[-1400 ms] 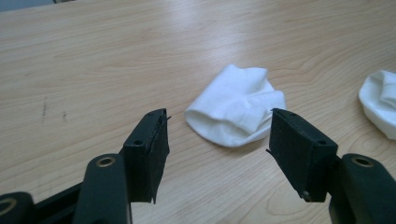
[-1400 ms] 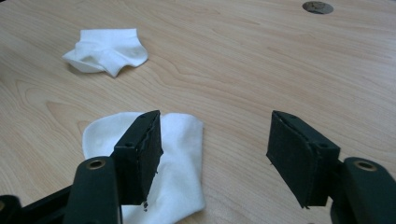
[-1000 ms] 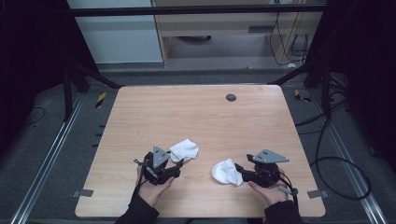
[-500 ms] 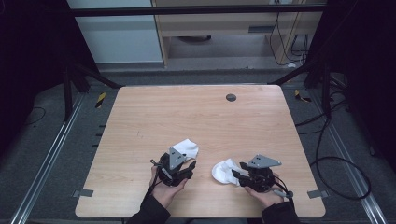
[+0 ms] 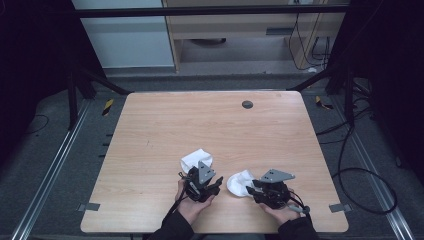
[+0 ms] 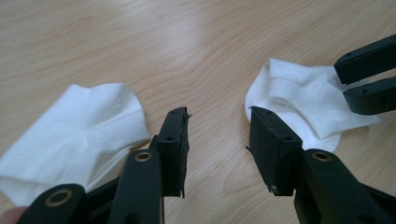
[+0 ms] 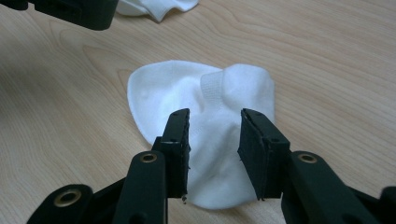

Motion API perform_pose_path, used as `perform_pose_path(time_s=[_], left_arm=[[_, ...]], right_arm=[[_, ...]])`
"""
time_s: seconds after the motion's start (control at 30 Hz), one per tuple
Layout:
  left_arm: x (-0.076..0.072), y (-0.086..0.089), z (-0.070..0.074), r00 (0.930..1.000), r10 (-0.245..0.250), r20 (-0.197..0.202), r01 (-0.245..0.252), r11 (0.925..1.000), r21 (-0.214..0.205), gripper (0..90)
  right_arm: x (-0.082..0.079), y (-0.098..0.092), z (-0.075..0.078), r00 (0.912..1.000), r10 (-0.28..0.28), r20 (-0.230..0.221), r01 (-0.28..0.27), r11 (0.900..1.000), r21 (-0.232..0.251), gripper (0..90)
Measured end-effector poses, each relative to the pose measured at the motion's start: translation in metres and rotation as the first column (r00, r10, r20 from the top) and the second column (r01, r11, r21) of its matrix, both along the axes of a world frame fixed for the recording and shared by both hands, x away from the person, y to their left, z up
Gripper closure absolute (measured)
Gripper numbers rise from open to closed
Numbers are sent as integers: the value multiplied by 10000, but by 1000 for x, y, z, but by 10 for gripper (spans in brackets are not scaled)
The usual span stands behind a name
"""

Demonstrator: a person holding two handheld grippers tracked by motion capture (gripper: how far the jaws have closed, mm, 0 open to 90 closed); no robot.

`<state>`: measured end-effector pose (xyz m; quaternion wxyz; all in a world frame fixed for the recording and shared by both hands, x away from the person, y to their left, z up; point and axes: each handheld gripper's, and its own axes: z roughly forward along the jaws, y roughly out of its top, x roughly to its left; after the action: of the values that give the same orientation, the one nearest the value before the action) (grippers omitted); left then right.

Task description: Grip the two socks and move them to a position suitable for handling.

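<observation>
Two white socks lie on the surface (image 5: 150, 135). Left gripper (image 5: 202, 181) has swung rightward off the left sock (image 5: 196, 159), jaws parted and empty, aimed between the pair. Right gripper (image 5: 260, 189), jaws parted, straddles the right sock (image 5: 239, 182) without clamping; pairing looks likely.

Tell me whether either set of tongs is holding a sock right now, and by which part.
Nothing is held. The left tongs are open over bare wood between the two socks; the right tongs are open above the right sock, not closed on it.
</observation>
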<state>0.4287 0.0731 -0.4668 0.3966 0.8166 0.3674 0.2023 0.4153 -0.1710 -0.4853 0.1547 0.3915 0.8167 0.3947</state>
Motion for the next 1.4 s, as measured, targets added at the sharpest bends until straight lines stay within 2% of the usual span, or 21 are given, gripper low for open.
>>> perform_pose_path(time_s=[0.33, 0.63, 0.83, 0.97, 1.03, 1.07, 1.23, 1.4], left_arm=[[5, -18, -14, 9991, -120, -410, 122, 9999, 53, 576], [8, -28, -25, 9969, -241, -754, 249, 9996, 99, 582], [9, -31, -29, 9944, -329, -1001, 357, 9990, 266, 665], [10, -31, -31, 9913, -412, -1251, 439, 9988, 194, 756], [10, -32, -32, 9911, -449, -1254, 480, 9986, 216, 800], [10, -32, -32, 9910, -460, -1258, 492, 9985, 226, 842], [8, -33, -31, 9908, -503, -1254, 537, 9983, 245, 879], [7, -32, -30, 9908, -534, -1246, 570, 9980, 257, 884]], right_arm=[[2, 4, -6, 9996, 141, -234, -148, 9994, -305, 639], [4, 3, -8, 9987, 128, -490, -147, 9992, -369, 690], [5, 3, -10, 9984, 84, -551, -107, 9990, -424, 744], [5, 3, -10, 9980, 76, -620, -102, 9991, -419, 799], [5, 3, -10, 9980, 85, -628, -113, 9989, -447, 832], [5, 3, -9, 9979, 129, -629, -154, 9991, -399, 855], [4, 2, -5, 9987, 121, -501, -130, 9998, -179, 866], [4, -9, 5, 9994, -336, 113, 329, 9978, 570, 867]])
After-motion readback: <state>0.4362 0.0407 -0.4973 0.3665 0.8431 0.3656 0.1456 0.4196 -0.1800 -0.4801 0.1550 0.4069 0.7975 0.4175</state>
